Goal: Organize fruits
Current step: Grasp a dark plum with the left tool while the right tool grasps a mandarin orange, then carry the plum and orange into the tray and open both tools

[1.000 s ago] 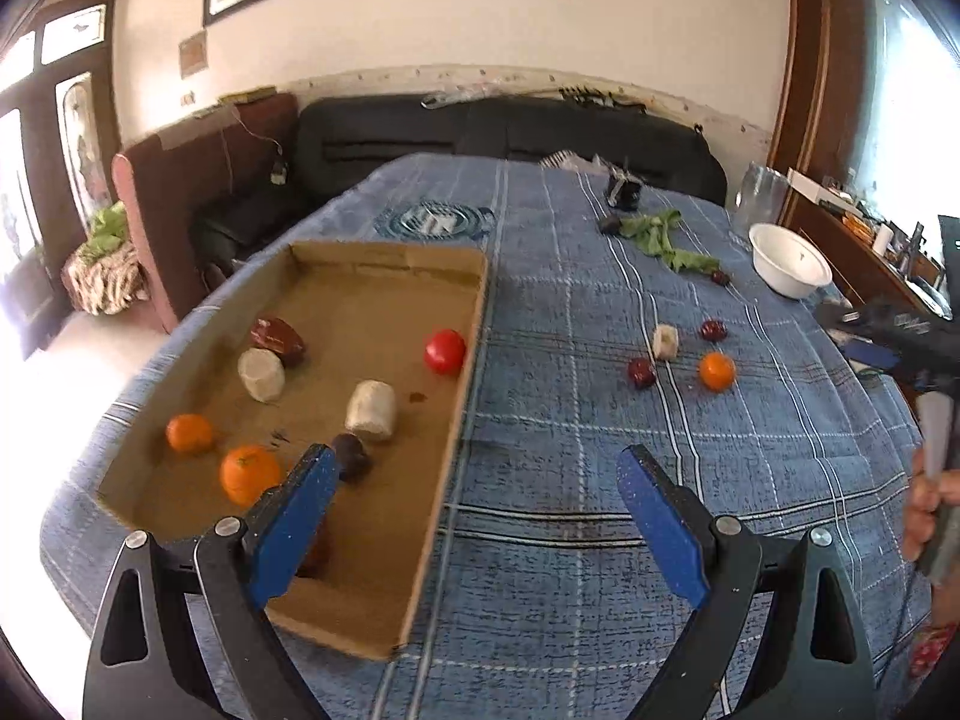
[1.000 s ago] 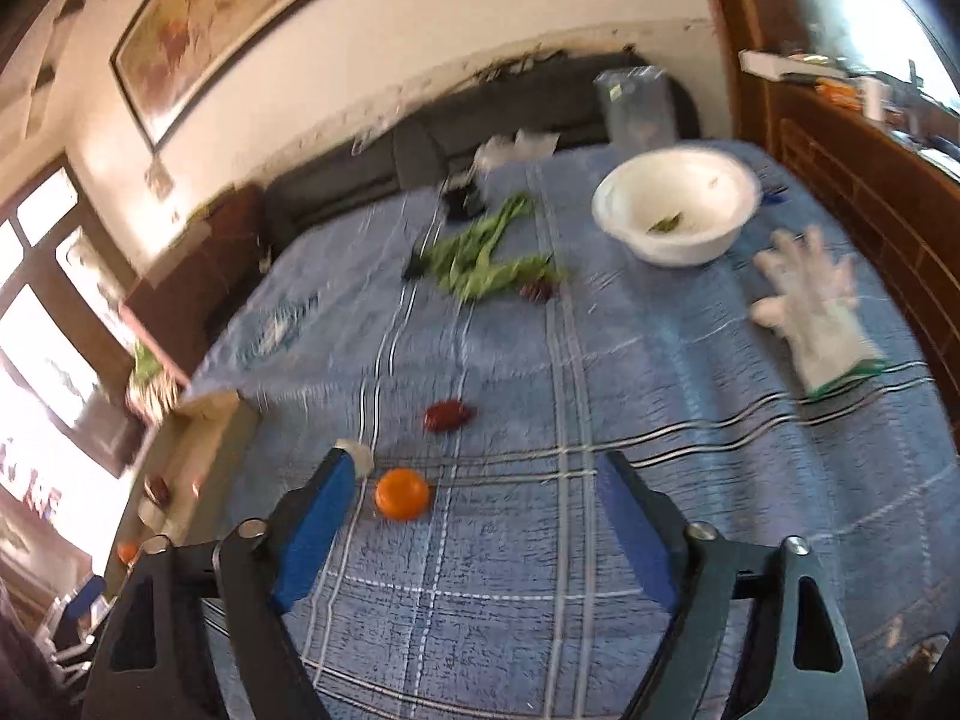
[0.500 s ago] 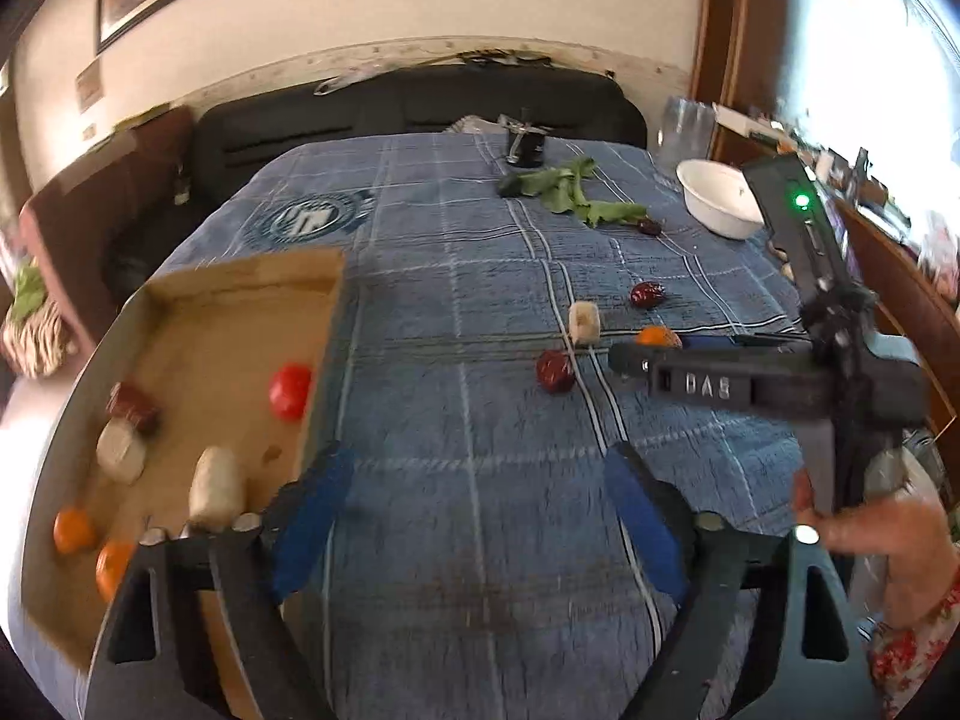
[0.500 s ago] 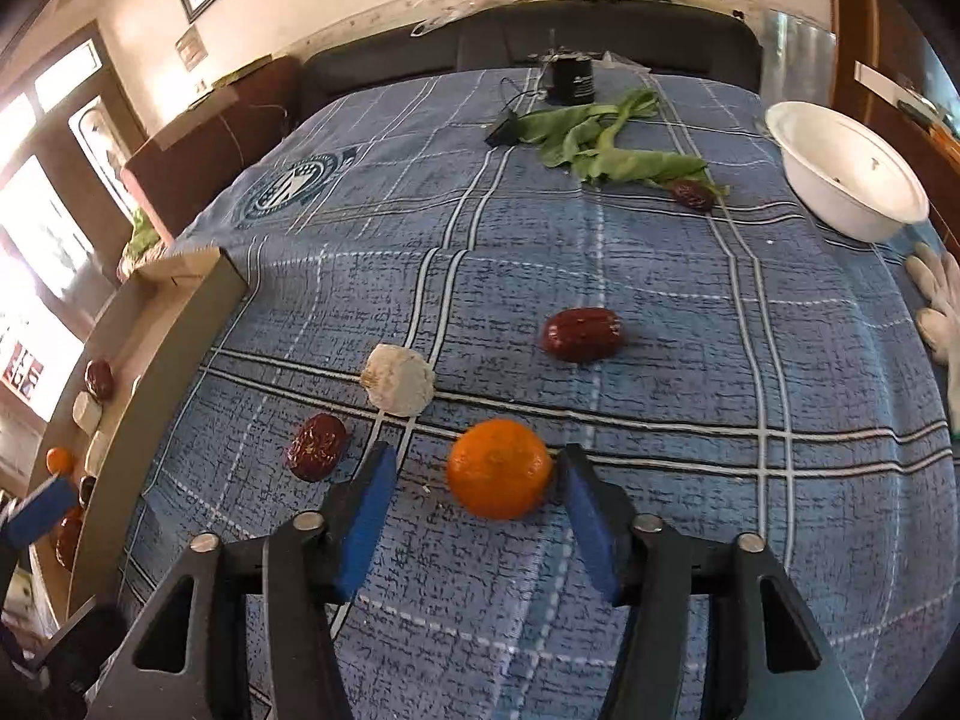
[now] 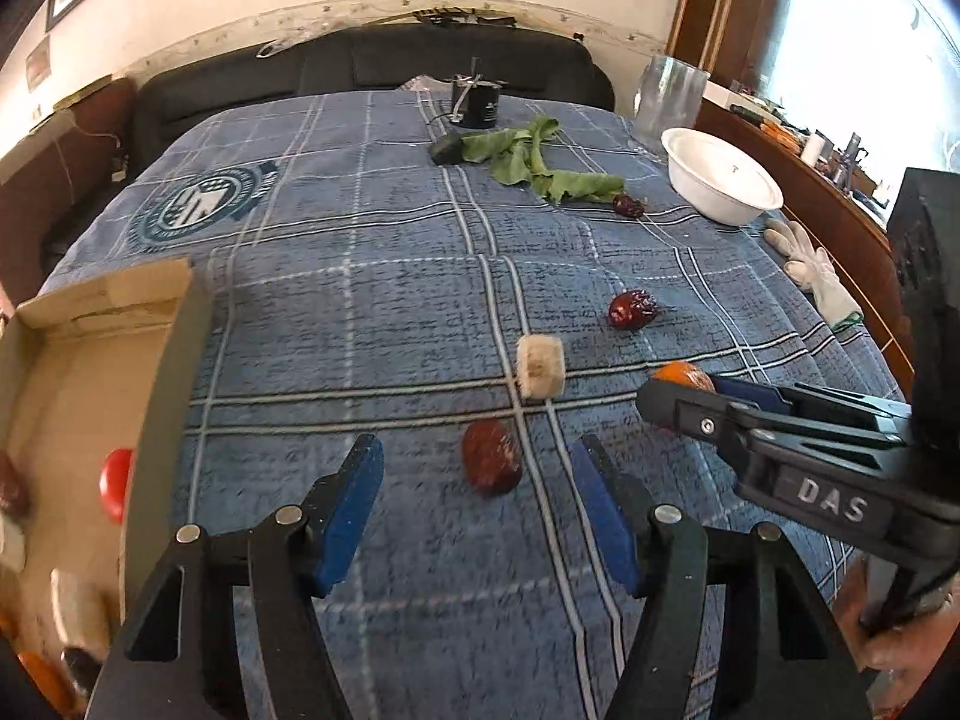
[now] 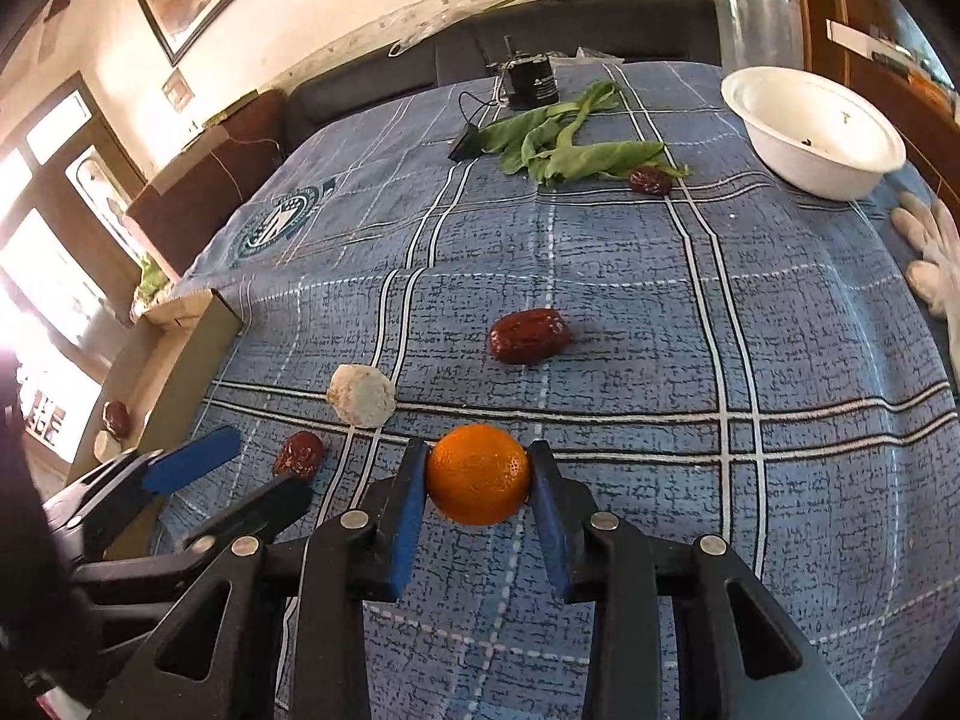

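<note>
— Since a second back, both tools swung off the box (image 5: 174, 372) toward loose fruit.
— Right gripper (image 6: 478, 474)?
— Closing, pads touching the orange (image 6: 478, 474) on both sides.
— Left gripper (image 5: 477, 501)?
— Spread, closing; red date (image 5: 491, 463) between its fingers at 12 o'clock, untouched.

Woven cloth, cardboard and fruit skins under my jaws

My blue matt pads (image 6: 543, 516) press a dimpled, slightly glossy orange (image 6: 478, 474); the checked tablecloth (image 6: 630, 276) looks coarse-woven, the dates (image 6: 527, 336) wrinkled and shiny, the box (image 5: 174, 360) plain matt cardboard.
</note>
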`<state>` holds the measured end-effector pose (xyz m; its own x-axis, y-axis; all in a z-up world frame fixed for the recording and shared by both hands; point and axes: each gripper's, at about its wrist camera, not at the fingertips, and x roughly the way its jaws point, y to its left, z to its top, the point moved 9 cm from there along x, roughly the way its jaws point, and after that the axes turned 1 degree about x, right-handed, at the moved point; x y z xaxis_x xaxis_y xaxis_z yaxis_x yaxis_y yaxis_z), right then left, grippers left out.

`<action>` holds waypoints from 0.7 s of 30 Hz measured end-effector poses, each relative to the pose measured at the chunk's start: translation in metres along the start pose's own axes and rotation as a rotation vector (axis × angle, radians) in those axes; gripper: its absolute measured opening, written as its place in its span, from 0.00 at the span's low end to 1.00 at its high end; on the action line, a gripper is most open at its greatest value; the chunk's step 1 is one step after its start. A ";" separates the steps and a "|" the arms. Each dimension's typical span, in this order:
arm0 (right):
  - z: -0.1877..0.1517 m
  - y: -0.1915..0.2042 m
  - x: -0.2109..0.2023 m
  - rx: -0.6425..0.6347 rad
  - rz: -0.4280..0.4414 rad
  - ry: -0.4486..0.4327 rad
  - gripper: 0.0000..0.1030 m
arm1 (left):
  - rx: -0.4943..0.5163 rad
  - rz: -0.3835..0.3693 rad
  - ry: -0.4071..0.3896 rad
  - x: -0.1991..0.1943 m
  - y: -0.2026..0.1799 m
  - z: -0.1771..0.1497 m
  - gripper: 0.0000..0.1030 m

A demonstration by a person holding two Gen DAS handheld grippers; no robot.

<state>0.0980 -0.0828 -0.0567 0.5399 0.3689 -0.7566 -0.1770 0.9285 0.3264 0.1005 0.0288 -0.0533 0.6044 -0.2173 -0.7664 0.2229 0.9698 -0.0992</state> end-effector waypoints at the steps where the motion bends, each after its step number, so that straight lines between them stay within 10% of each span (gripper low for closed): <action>1: 0.000 -0.001 -0.001 0.003 0.001 -0.001 0.35 | 0.006 0.000 -0.002 0.002 -0.001 0.000 0.62; 6: -0.002 -0.002 -0.001 0.007 -0.002 -0.003 0.35 | 0.008 -0.031 0.007 0.008 -0.001 -0.003 0.20; 21: -0.005 0.020 -0.018 -0.023 0.021 -0.071 0.35 | -0.105 -0.088 -0.091 -0.037 0.015 -0.005 0.20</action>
<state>0.0805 -0.0704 -0.0395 0.5927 0.3854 -0.7072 -0.2075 0.9215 0.3283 0.0770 0.0518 -0.0297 0.6537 -0.3062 -0.6920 0.1994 0.9519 -0.2328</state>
